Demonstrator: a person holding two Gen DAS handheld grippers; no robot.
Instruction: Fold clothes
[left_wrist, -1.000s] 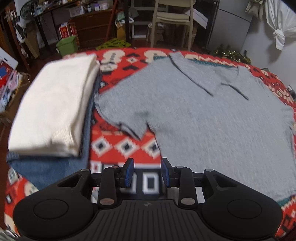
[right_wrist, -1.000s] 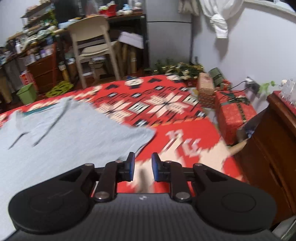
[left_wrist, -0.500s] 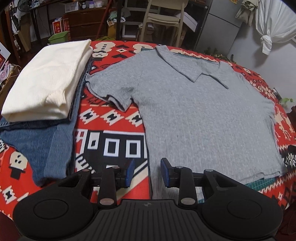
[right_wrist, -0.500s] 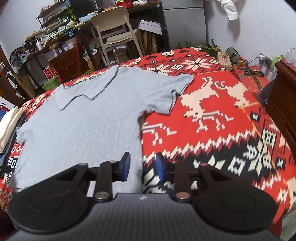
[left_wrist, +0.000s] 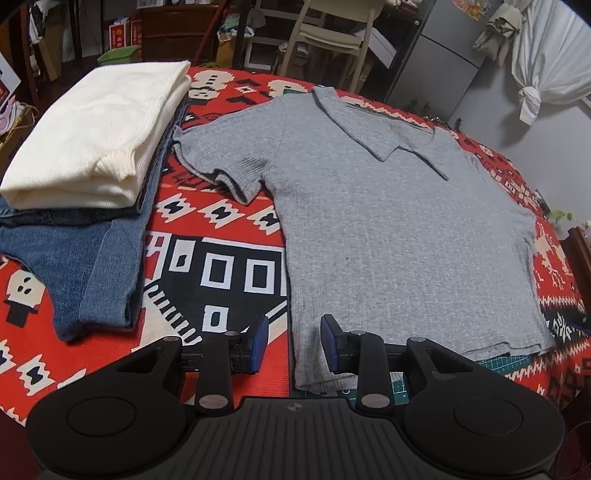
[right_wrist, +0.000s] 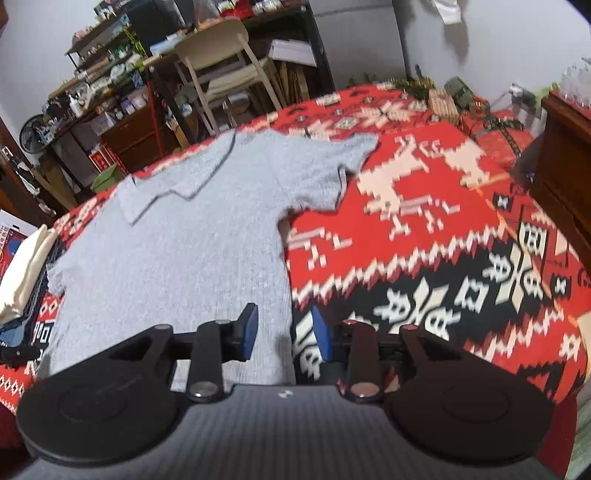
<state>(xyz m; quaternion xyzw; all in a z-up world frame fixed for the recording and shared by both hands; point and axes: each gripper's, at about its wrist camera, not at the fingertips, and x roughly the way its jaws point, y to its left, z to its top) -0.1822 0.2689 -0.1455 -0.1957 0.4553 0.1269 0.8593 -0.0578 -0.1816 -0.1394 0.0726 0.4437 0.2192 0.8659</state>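
- Grey polo shirt (left_wrist: 388, 229): it lies spread flat, face up, on the red patterned cloth (left_wrist: 221, 206), collar at the far end, both short sleeves out to the sides, hem at the near edge. It is not folded.
- Far left: a folded cream garment (left_wrist: 96, 136) sits on folded blue jeans (left_wrist: 81, 273), just beside the shirt's left sleeve, which fits part of the pile being done already.
- Left gripper (left_wrist: 291, 345): a second ago it looked across at the stack and sleeve from higher up; now it has dropped back to the near edge, jaws moderately wide and holding nothing, straddling the shirt's lower left side edge close to the hem corner.
- Right gripper (right_wrist: 284, 332): it has swung from the bare cloth on the right to the shirt's lower right side edge, jaws likewise apart and empty.
- Meaning: both tools are now lined up on the hem corners, so I judge a grasp of the bottom edge is being set up for a fold.
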